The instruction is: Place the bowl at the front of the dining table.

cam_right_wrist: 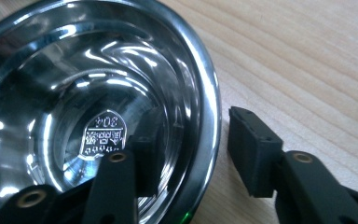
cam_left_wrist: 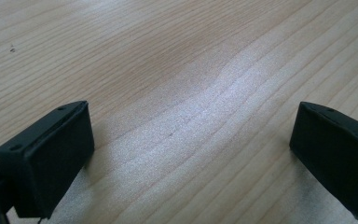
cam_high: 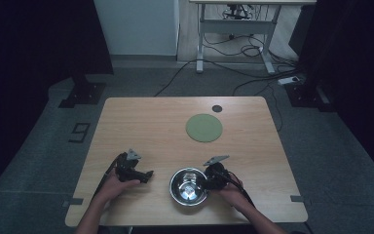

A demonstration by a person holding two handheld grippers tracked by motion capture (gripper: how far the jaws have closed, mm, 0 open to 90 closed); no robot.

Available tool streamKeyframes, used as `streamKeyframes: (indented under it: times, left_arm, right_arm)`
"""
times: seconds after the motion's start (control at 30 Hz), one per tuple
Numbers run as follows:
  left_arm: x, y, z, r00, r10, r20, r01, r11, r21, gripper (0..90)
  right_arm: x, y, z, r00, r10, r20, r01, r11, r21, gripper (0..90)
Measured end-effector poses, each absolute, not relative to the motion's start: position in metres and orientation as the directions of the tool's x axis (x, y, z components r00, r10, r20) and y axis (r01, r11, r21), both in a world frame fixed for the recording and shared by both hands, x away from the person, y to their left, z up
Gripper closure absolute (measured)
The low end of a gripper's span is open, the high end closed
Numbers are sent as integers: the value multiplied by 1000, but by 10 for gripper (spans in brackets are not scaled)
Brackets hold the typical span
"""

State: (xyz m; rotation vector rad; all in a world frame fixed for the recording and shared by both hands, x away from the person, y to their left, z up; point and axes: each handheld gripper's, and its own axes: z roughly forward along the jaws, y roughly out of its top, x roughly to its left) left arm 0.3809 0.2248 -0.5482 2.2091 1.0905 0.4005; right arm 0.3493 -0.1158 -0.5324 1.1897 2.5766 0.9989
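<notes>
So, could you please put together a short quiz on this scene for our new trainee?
1. True or false: one of the right gripper's fingers is inside the steel bowl and the other is outside its rim.
2. Which lies farther from the person: A) the green mat, B) the bowl, C) the left gripper?
3. What lies between the left gripper's fingers?

Key
1. True; the fingers straddle the rim, with a gap still showing at the outer one.
2. A.
3. Nothing but bare wooden table; its fingers stand wide apart.
</notes>
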Motion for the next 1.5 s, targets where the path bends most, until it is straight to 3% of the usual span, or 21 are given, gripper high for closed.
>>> streamKeyframes:
  times: [0.17,0.3,0.67,1.5]
  left_arm:
    - [381,225,-548,610,792,-7,599,-455,659,0]
    - [381,225,-548,610,792,-8,599,-455,659,0]
    - [381,225,-548,610,792,-8,599,-455,659,0]
    - [381,225,-548,610,792,-8,599,-455,659,0]
  right_arm:
    - [349,-116,-532,-681,716,154,633,469,616,640]
    - [349,-114,-532,-688,702,184,643,471,604,760]
    - [353,-123,-528,-633,706,317,709,364,603,866]
    - [354,-139,-513,-594,701,394,722,249,645,861]
